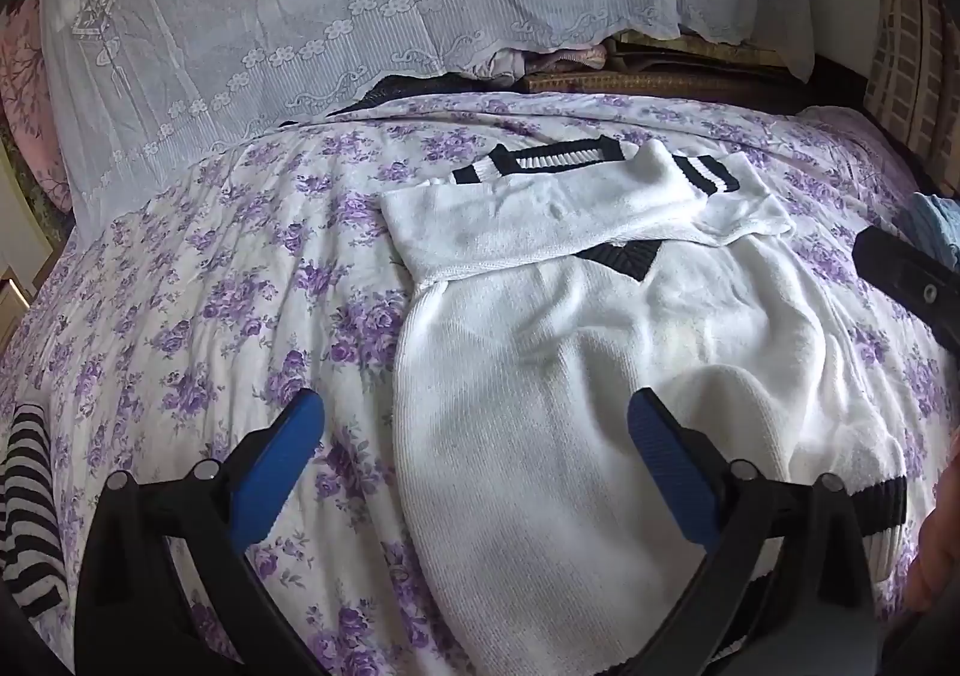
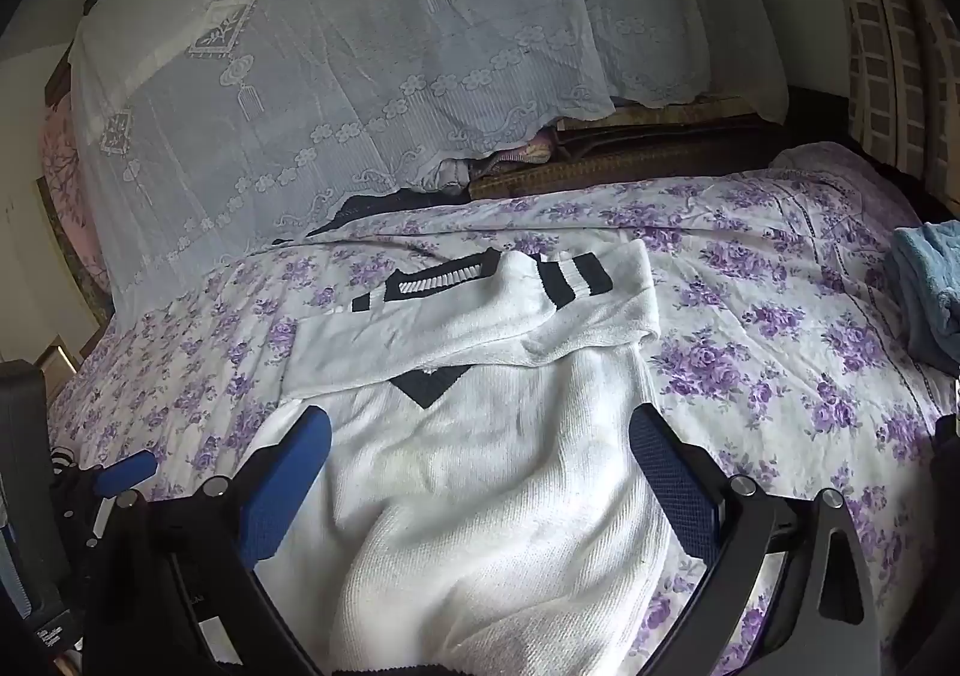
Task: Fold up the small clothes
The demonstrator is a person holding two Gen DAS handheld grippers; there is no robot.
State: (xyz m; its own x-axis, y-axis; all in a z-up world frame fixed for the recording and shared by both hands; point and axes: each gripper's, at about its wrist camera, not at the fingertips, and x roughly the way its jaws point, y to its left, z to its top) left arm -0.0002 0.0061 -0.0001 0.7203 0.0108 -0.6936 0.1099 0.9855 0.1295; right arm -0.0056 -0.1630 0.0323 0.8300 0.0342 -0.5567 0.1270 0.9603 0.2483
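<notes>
A white knit sweater (image 1: 540,376) with a black V-collar (image 1: 618,256) lies on the floral bedspread (image 1: 210,316). Both sleeves, with black-and-white striped cuffs (image 1: 702,175), are folded across its chest. My left gripper (image 1: 477,436) hovers open over the sweater's left edge, one pad above the bedspread and the other above the knit. In the right wrist view my right gripper (image 2: 480,454) stands open over the sweater (image 2: 480,496), its pads near the two sides of the body. Nothing is pinched. A blue finger (image 2: 126,469) of the left gripper shows at the left.
A white lace cloth (image 1: 300,45) drapes over a pile at the back of the bed. A black-and-white striped garment (image 1: 27,508) lies at the near left. A folded light-blue cloth (image 2: 924,292) sits at the right. Bare bedspread (image 2: 780,328) lies right of the sweater.
</notes>
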